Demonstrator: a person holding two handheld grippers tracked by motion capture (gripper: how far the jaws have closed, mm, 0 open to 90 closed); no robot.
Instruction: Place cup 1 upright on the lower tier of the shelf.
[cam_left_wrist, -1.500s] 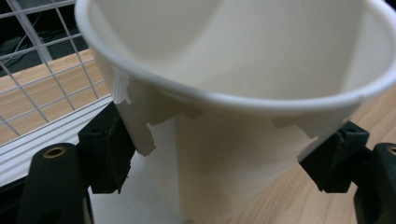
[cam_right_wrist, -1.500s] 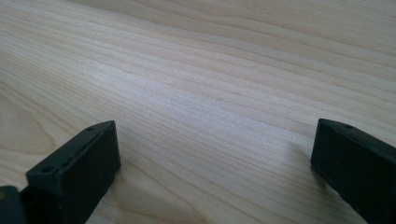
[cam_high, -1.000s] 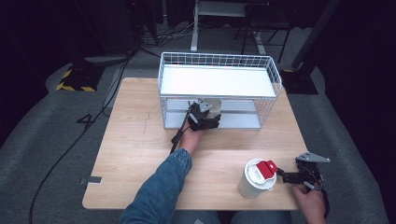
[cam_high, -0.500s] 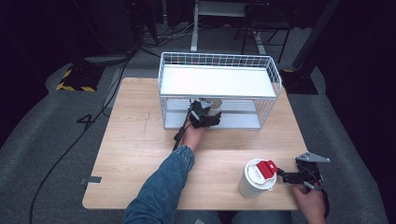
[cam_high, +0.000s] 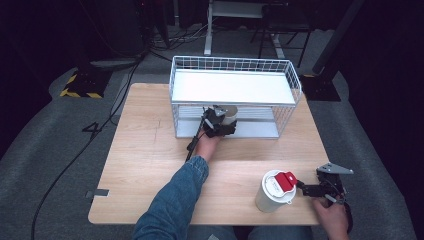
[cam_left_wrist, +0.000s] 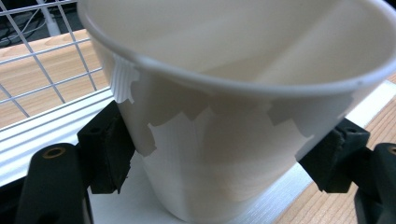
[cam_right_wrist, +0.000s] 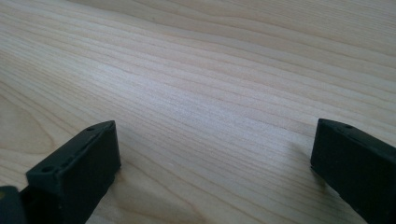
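There are two paper cups and one wire rack (cam_high: 287, 80). The left gripper (cam_high: 220, 125) is closed on one cup (cam_left_wrist: 233, 116), on the lower shelf of the rack. The right gripper (cam_right_wrist: 210, 158) is wide open and empty, beside the lidded cup (cam_high: 272, 192).

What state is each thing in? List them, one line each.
Paper cup: upright, open-topped, gripped at the rack's lower shelf.
Left gripper: shut on the paper cup.
Right gripper: open, nothing between its jaws, over bare table.
Lidded white cup: upright, lid on, red tab.
Wire rack: upright, top shelf bare.
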